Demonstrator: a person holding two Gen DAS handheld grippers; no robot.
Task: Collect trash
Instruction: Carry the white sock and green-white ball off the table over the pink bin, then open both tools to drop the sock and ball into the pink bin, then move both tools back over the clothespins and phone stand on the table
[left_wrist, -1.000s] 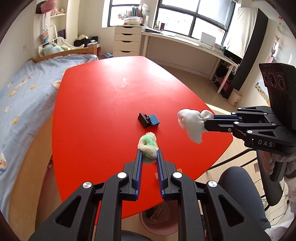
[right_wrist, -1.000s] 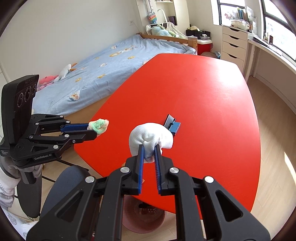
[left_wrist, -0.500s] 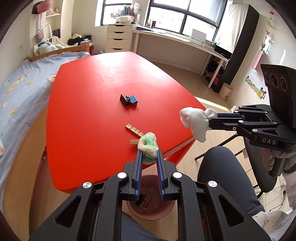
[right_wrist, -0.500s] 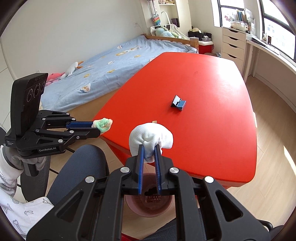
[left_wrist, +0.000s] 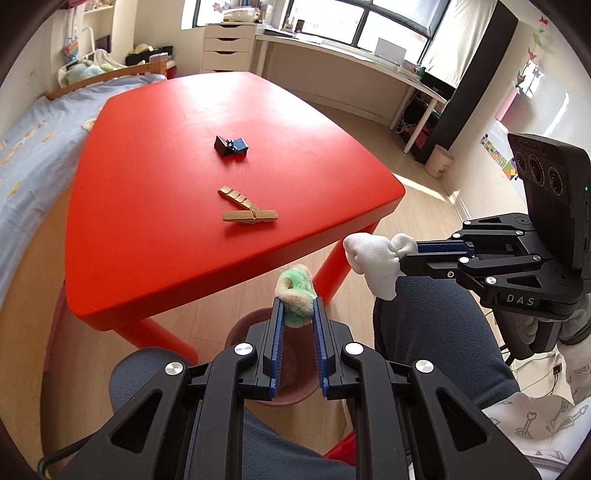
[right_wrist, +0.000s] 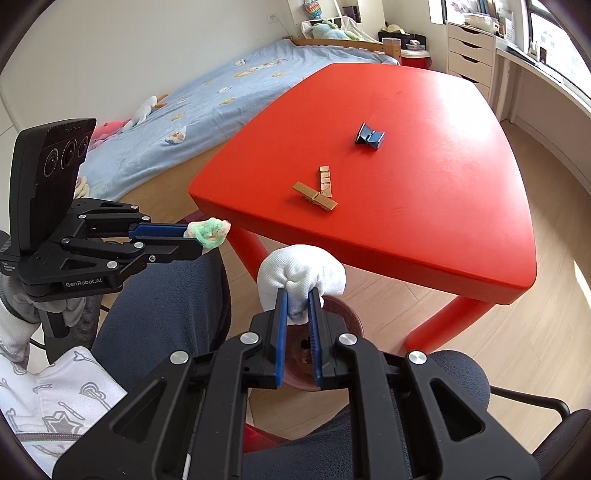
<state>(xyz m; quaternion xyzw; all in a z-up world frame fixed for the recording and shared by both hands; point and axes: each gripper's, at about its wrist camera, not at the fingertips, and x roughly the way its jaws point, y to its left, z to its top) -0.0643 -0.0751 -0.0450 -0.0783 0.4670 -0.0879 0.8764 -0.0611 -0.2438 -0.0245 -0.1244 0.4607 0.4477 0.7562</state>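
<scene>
My left gripper (left_wrist: 297, 303) is shut on a green and cream fuzzy wad (left_wrist: 294, 291), held off the near edge of the red table (left_wrist: 155, 192), above a pink bin (left_wrist: 258, 384) on the floor. My right gripper (right_wrist: 297, 295) is shut on a white cloth bundle (right_wrist: 301, 275), also over the bin (right_wrist: 347, 321). In the left wrist view the right gripper (left_wrist: 408, 254) holds its bundle (left_wrist: 373, 258) to the right. In the right wrist view the left gripper (right_wrist: 192, 236) holds the wad (right_wrist: 210, 232) at left. Wooden clothespins (left_wrist: 245, 210) and a blue clip (left_wrist: 231, 144) lie on the table.
A person's dark-trousered knees (left_wrist: 428, 325) flank the bin. A bed with a blue cover (right_wrist: 207, 103) runs along the table's far side. A desk and white drawers (left_wrist: 225, 46) stand under the windows. A small waste basket (left_wrist: 439, 160) stands on the wooden floor.
Both grippers have drawn back off the table and sunk, each still holding its item. The table has slid away in view and the pink bin now lies under the fingertips.
</scene>
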